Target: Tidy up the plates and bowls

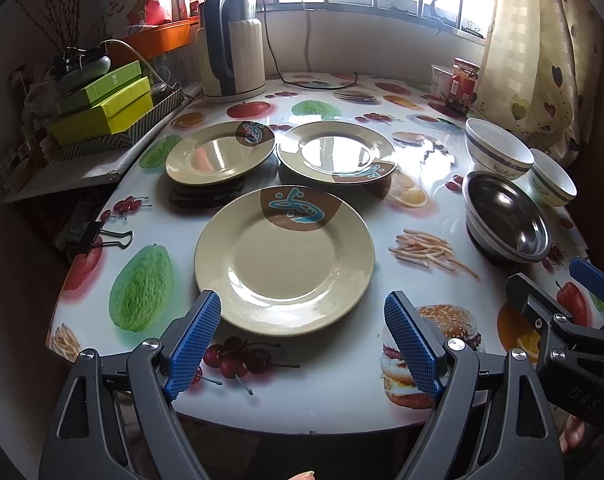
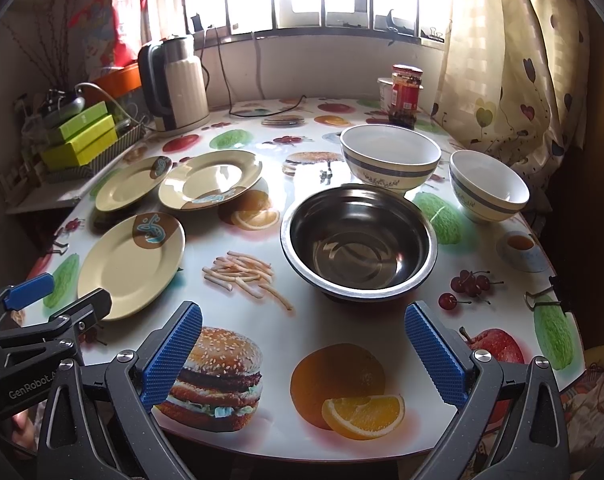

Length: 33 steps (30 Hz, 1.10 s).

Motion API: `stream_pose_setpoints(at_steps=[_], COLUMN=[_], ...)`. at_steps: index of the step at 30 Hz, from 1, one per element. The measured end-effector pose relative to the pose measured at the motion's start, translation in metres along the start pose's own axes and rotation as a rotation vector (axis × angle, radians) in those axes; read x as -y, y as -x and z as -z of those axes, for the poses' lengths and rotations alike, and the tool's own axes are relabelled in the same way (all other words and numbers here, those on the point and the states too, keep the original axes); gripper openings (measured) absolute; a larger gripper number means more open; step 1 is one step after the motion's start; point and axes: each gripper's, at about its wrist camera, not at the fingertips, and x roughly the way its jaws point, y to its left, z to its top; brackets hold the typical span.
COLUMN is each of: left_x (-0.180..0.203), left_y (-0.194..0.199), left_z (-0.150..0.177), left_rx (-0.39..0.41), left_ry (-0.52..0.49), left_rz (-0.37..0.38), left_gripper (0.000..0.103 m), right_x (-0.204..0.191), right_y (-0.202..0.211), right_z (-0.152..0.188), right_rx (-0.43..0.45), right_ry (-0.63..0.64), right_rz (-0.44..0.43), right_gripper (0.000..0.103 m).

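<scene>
Three beige plates with a brown and blue patch lie on the table: a near plate [image 1: 285,261] [image 2: 131,262], a back-left plate [image 1: 220,153] [image 2: 129,182] and a back-right plate [image 1: 337,152] [image 2: 211,178]. To the right sit a steel bowl [image 1: 506,216] [image 2: 359,242], a large white bowl with a blue band [image 1: 497,150] [image 2: 390,158] and a smaller one [image 1: 552,178] [image 2: 488,186]. My left gripper [image 1: 302,312] is open just short of the near plate's front rim. My right gripper [image 2: 302,322] is open in front of the steel bowl, holding nothing.
A kettle [image 1: 232,48] with its cable stands at the back left, green boxes [image 1: 106,104] on a side shelf. A jar [image 2: 406,94] and a white tub stand at the back right by the curtain [image 2: 514,60]. Binder clips [image 1: 110,236] grip the tablecloth edges.
</scene>
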Motion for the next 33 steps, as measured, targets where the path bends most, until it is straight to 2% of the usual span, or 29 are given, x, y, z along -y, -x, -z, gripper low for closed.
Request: stream_pose_setpoints(at_steps=[13,24,29,33], left_x=[-0.001,-0.01,-0.03,-0.048], left_y=[-0.001,-0.014,-0.022,-0.029], left_z=[0.001,-0.012,-0.031,-0.048], left_rx=[-0.006,-0.022,-0.015,-0.012], left_ry=[0.0,0.019,0.059,0.087], left_rz=[-0.001,0.013,0.061,0.039], left_gripper=[0.085,0.085,0.085,0.084], right_x=[0.0,0.0,0.0,-0.002], right_y=[-0.001,-0.009,-0.013,-0.018], right_z=[0.0,0.0,-0.018,-0.041], right_rx=[-0.001,-0.012,0.012,0.035], right_ry=[-0.001,0.01,0.03,0.051], right_rz=[0.001,-0.004,-0.028,-0.041], right_gripper=[0.103,0.103,0.103,0.103])
